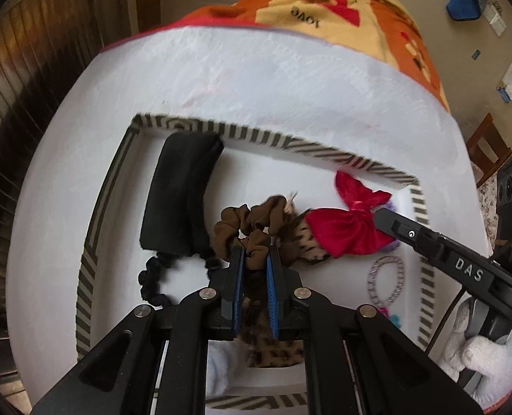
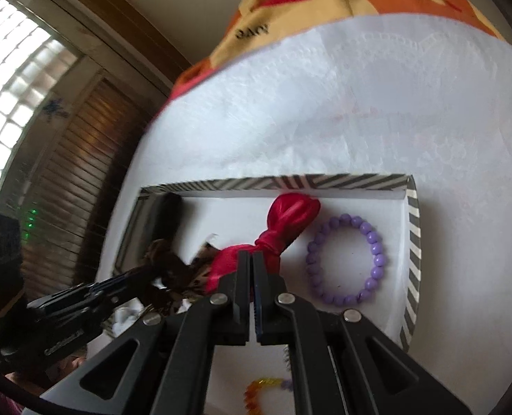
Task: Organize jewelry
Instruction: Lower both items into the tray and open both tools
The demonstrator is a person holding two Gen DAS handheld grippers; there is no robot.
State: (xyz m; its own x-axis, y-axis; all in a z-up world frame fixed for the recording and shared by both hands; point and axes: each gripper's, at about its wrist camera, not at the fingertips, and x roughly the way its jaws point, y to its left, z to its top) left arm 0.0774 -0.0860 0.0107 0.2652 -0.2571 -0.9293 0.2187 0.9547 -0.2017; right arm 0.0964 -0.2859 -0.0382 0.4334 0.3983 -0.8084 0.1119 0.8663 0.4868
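Note:
A white tray with a striped rim (image 1: 256,135) (image 2: 325,181) lies on the white table. My left gripper (image 1: 256,254) is shut on a brown scrunchie (image 1: 245,223) inside the tray; it also shows in the right wrist view (image 2: 166,269). My right gripper (image 2: 252,259) is shut on a red bow (image 2: 283,228), also seen in the left wrist view (image 1: 349,228). A purple bead bracelet (image 2: 346,263) lies to the right of the bow. A black scrunchie with a black pouch (image 1: 180,193) lies at the tray's left.
A rhinestone ring-shaped piece (image 1: 385,282) lies near the tray's right rim. A leopard-print fabric piece (image 1: 273,346) sits under my left gripper. An orange-yellow bead bracelet (image 2: 259,394) lies at the near side. A patterned blanket (image 1: 325,3) covers the table's far side.

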